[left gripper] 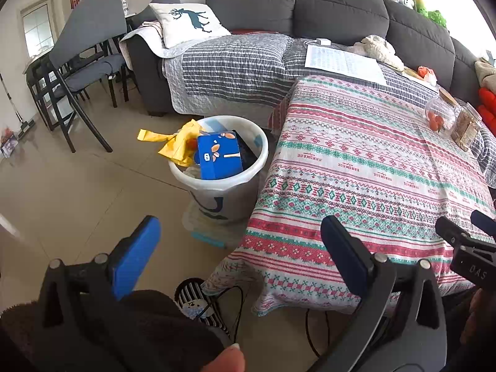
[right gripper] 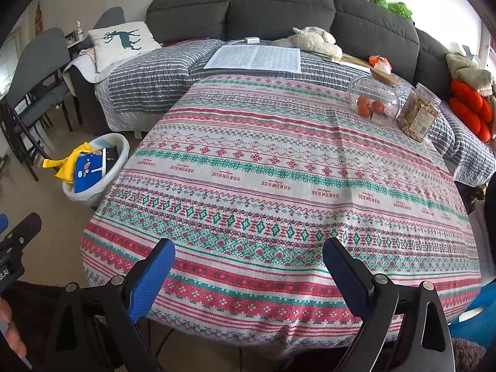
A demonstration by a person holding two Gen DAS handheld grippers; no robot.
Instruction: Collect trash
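Item: trash, already gathered in the white bin (left gripper: 217,186) on the floor, just beside the left corner of the worktop (right gripper: 279,170).

- Blue carton (left gripper: 219,156): stands tilted in the bin, top above the rim. Judged light, stiff-sided, crushable; best taken across its narrow upper edge.
- Yellow plastic bag (left gripper: 173,145): draped over the bin's left rim, one end hanging outside. Judged very light, limp, slippery; pinch a bunched fold, not a single layer.
- Dark flat piece behind the carton; kind cannot be told.

Bin: thin plastic wall, likely light. Its rim is the natural hold if it is to be carried.

Worktop: patterned cloth, no loose trash visible on it. A glass jar (right gripper: 373,99) with orange fruit and a jar of dry goods (right gripper: 418,114) stand at the far right corner; fragile, and judged not trash.

Left tool (left gripper: 240,248): released, blue pads wide apart, nothing between them, hanging above the floor, short of the bin.

Right tool (right gripper: 248,266): released, empty, over the worktop's near edge.
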